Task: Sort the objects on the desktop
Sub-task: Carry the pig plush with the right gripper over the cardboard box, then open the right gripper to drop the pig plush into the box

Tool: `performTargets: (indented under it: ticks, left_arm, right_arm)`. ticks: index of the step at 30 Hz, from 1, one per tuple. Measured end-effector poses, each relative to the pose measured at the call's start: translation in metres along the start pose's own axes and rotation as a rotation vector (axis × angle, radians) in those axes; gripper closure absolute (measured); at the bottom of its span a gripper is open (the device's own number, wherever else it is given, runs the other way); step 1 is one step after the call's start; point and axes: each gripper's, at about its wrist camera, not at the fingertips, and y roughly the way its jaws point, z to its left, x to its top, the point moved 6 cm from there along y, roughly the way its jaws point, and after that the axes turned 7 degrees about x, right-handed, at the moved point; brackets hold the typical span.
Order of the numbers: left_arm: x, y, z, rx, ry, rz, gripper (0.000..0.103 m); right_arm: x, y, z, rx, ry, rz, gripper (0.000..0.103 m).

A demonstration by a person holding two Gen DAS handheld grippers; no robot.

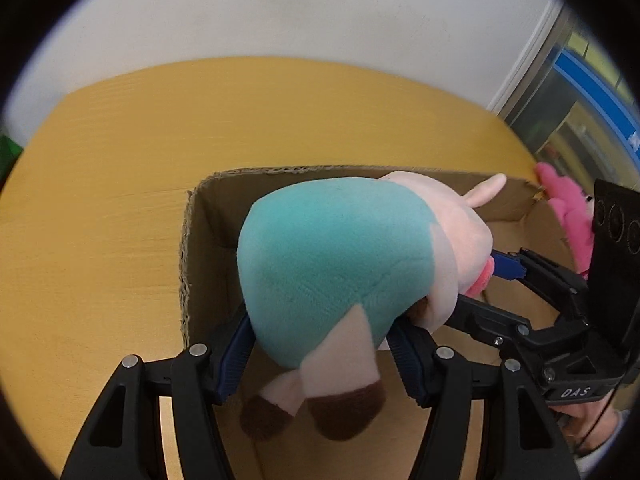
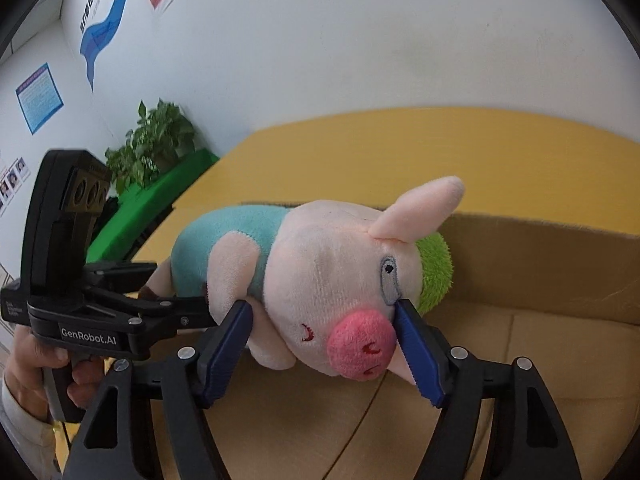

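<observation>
Grippers [image 1: 320,344] [image 2: 324,344] angled down, clamping plush pig [image 1: 336,264] over box [image 1: 200,240].

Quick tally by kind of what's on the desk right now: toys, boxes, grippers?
Plush toys: 2, the pig plush held over the box, and a pink plush at the box's far corner
Cardboard boxes: 1
Grippers: 2, left gripper and right gripper
Total: 5
</observation>
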Motion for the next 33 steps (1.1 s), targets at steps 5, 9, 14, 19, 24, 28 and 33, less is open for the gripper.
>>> performTargets:
  ticks: [5, 9, 14, 19, 24, 28, 33]
  left_arm:
    - [0.004, 0.0, -0.002, 0.07, 0.015, -0.007, 0.04]
    - [-0.002, -0.02, 0.006, 0.095, -0.008, -0.051, 0.04]
    - [-0.017, -0.076, 0.032, 0.16, -0.029, -0.168, 0.04]
    - [-0.048, -0.147, 0.044, 0.136, -0.053, -0.31, 0.04]
    - [-0.1, -0.229, 0.007, 0.075, -0.016, -0.477, 0.032]
    - [-0.121, -0.254, -0.052, 0.053, 0.001, -0.588, 0.021]
    - [-0.163, -0.243, -0.101, 0.088, 0.09, -0.572, 0.021]
  right_arm:
    - [-0.011, 0.014, -0.003, 0.004, 0.009, 0.053, 0.028]
    - [-0.005, 0.016, 0.001, 0.014, 0.02, 0.071, 0.024]
    - [0.0, -0.018, 0.02, -0.061, -0.017, 0.021, 0.009]
    - [0.001, -0.1, 0.069, -0.162, -0.091, -0.103, 0.0]
    - [-0.041, -0.181, 0.118, -0.291, -0.17, -0.17, 0.0]
    - [-0.095, -0.251, 0.124, -0.386, -0.12, -0.22, 0.0]
    - [-0.131, -0.274, 0.149, -0.421, -0.118, -0.225, 0.0]
